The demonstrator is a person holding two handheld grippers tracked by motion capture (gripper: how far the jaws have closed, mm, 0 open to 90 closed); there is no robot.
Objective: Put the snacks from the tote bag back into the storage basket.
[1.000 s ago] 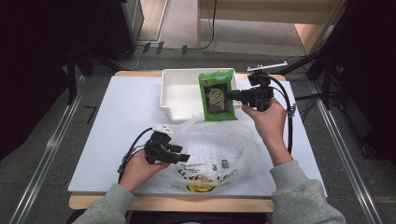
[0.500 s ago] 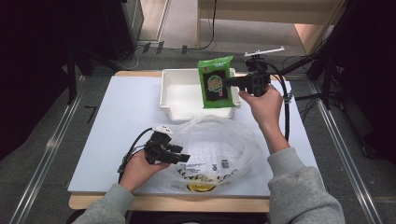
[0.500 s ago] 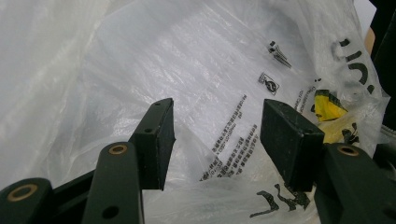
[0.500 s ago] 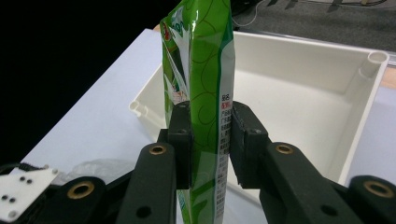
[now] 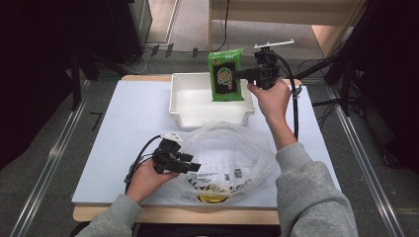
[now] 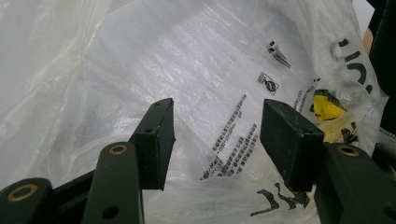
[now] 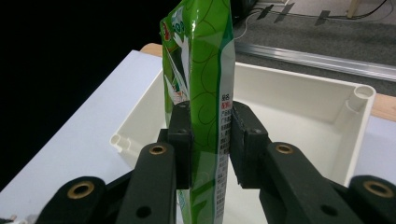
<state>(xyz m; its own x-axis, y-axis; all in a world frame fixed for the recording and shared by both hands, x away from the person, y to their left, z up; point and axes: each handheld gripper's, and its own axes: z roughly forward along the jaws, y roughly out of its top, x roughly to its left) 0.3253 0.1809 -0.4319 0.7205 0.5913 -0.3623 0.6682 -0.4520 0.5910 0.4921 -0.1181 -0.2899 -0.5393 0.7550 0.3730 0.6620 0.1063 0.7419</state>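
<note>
A green snack packet point(image 5: 226, 75) hangs upright over the white tray point(image 5: 174, 98), and my right gripper point(image 5: 242, 74) is shut on its right edge. In the right gripper view the jaws pinch the packet point(image 7: 205, 70) edge-on at my right gripper point(image 7: 210, 135), with the tray point(image 7: 299, 74) below. A clear plastic bag point(image 5: 232, 153) with black print lies crumpled near the table's front. My left gripper point(image 5: 195, 167) rests at the bag's left rim. Its jaws stand apart at my left gripper point(image 6: 217, 135), with bag film point(image 6: 187, 70) lying between and beyond them.
The white table point(image 5: 128, 118) carries the tray at the back centre and the bag in front. A yellow patch point(image 6: 327, 105) shows through the bag film. Cables trail from both grippers. Dark floor and metal rails surround the table.
My right gripper has carried the green packet up and away from me, from over the tray's near side to its far side. The left gripper and the bag have stayed still.
</note>
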